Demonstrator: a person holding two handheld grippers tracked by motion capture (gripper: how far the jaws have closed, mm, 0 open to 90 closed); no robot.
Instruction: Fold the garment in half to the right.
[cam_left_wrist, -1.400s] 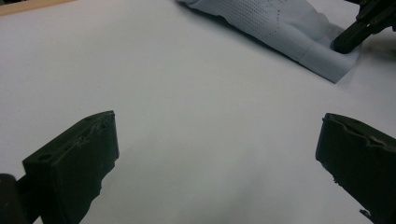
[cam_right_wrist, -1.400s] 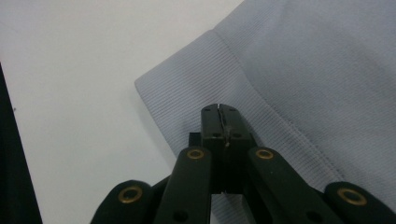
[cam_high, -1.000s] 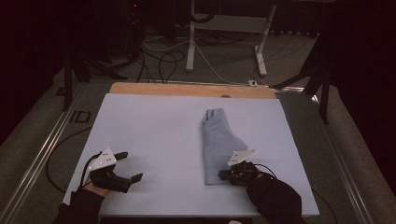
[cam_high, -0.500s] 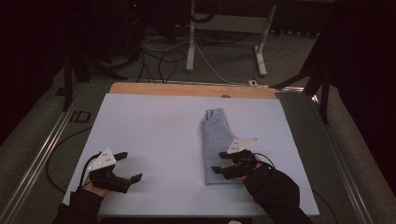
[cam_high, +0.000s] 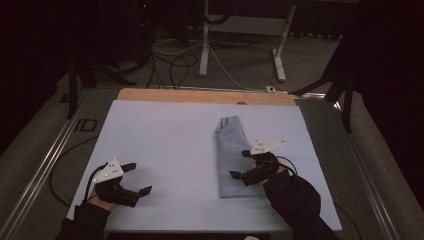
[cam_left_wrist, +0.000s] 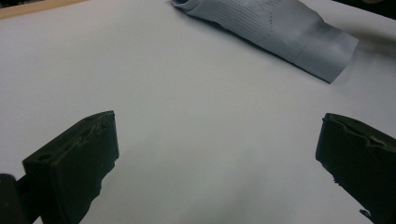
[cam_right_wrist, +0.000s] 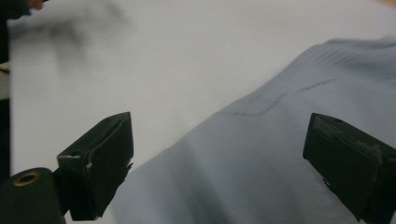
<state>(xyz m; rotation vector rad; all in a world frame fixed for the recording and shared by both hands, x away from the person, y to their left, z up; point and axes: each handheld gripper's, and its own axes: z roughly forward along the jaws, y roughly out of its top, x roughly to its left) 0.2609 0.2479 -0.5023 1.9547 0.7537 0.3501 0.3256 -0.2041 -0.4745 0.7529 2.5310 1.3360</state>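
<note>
A pale blue folded cloth (cam_high: 231, 150) lies lengthwise right of the middle of the white table sheet (cam_high: 165, 135). My right gripper (cam_high: 238, 164) hovers over the cloth's near right part. Its jaws have just been opening and now stand wide, with nothing pinched between them. In the right gripper view the cloth (cam_right_wrist: 280, 154) spreads flat beneath the right gripper (cam_right_wrist: 219, 158). My left gripper (cam_high: 141, 177) rests near the front left of the sheet, open and empty. The left gripper view shows the left gripper (cam_left_wrist: 215, 158) over bare sheet, with the cloth (cam_left_wrist: 280, 28) farther off.
A wooden strip (cam_high: 200, 96) borders the table's far edge. Metal rails (cam_high: 45, 170) run along both sides. On the floor beyond lie cables (cam_high: 170, 65) and the legs of a white stand (cam_high: 205, 45).
The right gripper has let go of the cloth's near end, opened wide and risen, shifting slightly toward the far side. The cloth lies flat. The left gripper has not moved.
</note>
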